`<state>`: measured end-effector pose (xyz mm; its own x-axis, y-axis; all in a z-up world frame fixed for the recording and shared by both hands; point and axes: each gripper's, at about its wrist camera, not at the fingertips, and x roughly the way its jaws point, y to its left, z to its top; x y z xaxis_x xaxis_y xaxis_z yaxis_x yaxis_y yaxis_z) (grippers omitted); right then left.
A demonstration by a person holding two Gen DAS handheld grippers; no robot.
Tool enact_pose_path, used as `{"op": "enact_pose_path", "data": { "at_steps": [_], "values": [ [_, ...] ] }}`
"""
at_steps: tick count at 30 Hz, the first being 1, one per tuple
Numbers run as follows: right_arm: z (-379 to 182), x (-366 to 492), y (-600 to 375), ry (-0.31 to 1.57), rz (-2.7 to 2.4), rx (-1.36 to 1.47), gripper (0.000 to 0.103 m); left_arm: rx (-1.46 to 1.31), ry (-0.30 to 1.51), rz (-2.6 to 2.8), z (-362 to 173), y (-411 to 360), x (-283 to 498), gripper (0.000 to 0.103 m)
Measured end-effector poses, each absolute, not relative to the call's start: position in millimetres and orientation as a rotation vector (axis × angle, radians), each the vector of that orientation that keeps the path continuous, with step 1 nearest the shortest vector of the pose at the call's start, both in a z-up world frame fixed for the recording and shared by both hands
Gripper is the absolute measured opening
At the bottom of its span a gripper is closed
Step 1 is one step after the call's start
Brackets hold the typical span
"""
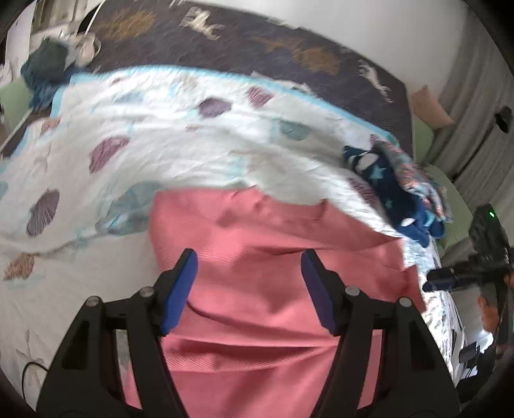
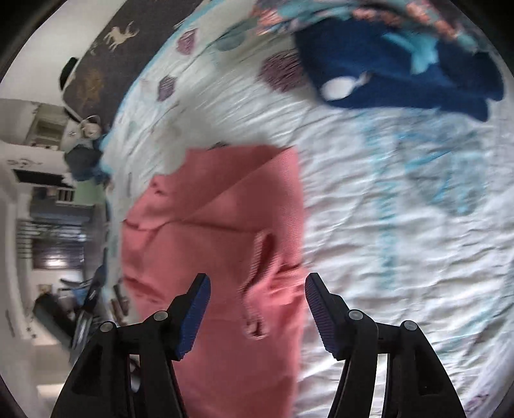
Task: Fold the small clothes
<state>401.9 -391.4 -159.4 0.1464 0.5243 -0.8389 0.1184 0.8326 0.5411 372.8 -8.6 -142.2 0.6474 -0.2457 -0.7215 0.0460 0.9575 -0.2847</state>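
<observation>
Lying on the bed: a pink garment (image 1: 273, 273), spread over a white quilt (image 1: 144, 135) printed with purple and teal shell shapes.
Far left, left wrist view: a dark teal bundle (image 1: 48, 64) at the quilt's corner, beside a dark blanket (image 1: 257, 41) with pale and tan animal figures that runs along the far side.
Left gripper (image 1: 249, 267): jaws spread wide, blue pads (image 1: 180, 289) either side of the pink cloth, nothing pinched between them; it hangs above the garment, and whether the pads touch the cloth cannot be told.
Pink garment, left wrist view: fills the lower middle, its far edge straight, a diagonal fold running to its right corner.
Right of it, left wrist view: a navy star-print garment (image 1: 401, 193) heaped with a floral garment (image 1: 414, 173) near the quilt's right edge, well apart from the left gripper.
Far right, left wrist view: the other gripper's dark body and one blue pad, at the bed's edge.
Pink garment, right wrist view (image 2: 218, 225): left of centre, creased, a ribbed cuff or hem near the lower middle.
Right gripper (image 2: 257, 289): jaws wide apart, empty, over the garment's right edge; left pad over pink cloth, right pad over bare quilt (image 2: 401, 225).
Upper right, right wrist view: the navy garment (image 2: 401, 74) with the floral one (image 2: 369, 13) behind it.
</observation>
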Motion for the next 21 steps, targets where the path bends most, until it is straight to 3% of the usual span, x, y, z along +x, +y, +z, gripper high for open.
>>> {"op": "enact_pose_path", "data": {
  "at_steps": [4, 5, 6, 7, 9, 12, 21],
  "values": [
    [-182.5, 408.8, -368.2, 1.473, 0.222, 0.398, 0.062, -0.220, 0.898, -0.091, -169.3, 4.4, 392.8, 0.068],
    [-190.4, 410.9, -365.5, 1.473, 0.180, 0.364, 0.057, -0.209, 0.900, -0.081, -171.9, 4.3, 396.5, 0.068],
    [-194.9, 412.1, -364.0, 1.468, 0.159, 0.365, 0.037, -0.194, 0.899, -0.076, -175.8, 5.5, 399.4, 0.068],
    [-197.4, 412.0, -364.6, 1.468, 0.150, 0.376, 0.028, -0.168, 0.898, -0.072, -179.3, 7.4, 405.1, 0.068],
    [-196.0, 409.0, -368.1, 1.453, 0.132, 0.416, 0.016, -0.112, 0.912, -0.038, -185.4, 10.9, 415.4, 0.068],
    [-174.2, 402.1, -367.2, 1.408, 0.140, 0.389, 0.014, -0.073, 0.934, -0.009, -196.9, 18.0, 423.0, 0.063],
    [-103.6, 406.2, -347.3, 1.245, 0.242, 0.274, 0.013, 0.132, 0.821, 0.147, -199.6, 11.4, 400.2, 0.063]
  ]
}}
